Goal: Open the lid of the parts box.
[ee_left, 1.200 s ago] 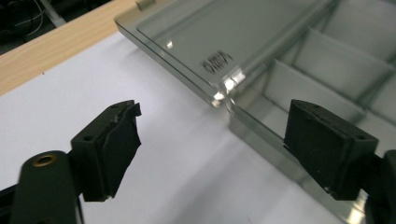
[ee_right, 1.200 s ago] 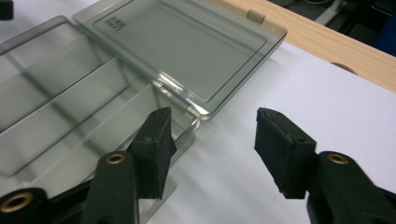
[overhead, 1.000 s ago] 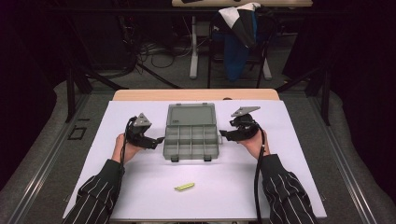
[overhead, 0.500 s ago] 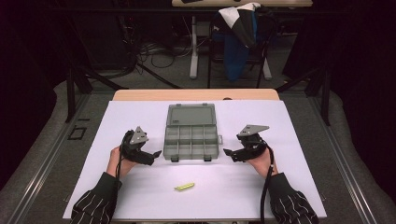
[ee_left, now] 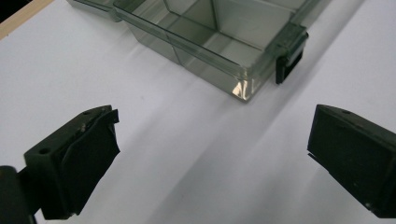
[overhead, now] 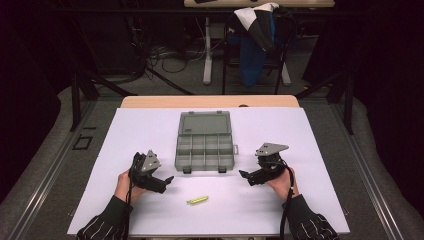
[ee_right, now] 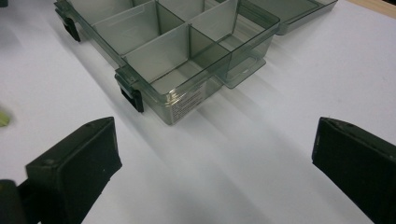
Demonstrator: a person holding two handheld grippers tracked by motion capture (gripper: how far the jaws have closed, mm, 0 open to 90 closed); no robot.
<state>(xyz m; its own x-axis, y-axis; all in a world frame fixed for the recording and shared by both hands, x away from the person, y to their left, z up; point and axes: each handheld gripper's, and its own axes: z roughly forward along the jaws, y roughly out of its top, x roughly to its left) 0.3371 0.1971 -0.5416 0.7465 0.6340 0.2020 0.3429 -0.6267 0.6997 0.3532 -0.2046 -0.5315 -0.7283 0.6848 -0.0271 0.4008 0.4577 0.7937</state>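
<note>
A grey see-through compartment box (overhead: 205,150) lies open in the middle of the white table, its lid (overhead: 204,122) folded back on the far side. A small yellow-green piece (overhead: 197,200) lies on the table in front of the box. My left gripper (overhead: 167,181) is at the box's near left, open and empty, jaws pointing right. The box's near corner and black latch (ee_left: 286,60) lie ahead of it. My right gripper (overhead: 243,175) is at the box's near right, open and empty, facing the box's corner (ee_right: 180,105).
The white table top (overhead: 320,150) has bare room on both sides of the box. A wooden edge (overhead: 210,101) runs along the far side. Beyond the table stand black frame legs and a chair (overhead: 257,45) draped with blue and white cloth.
Both hands have drawn back toward the near edge, away from the box's sides. The box and the yellow-green piece have stayed put.
</note>
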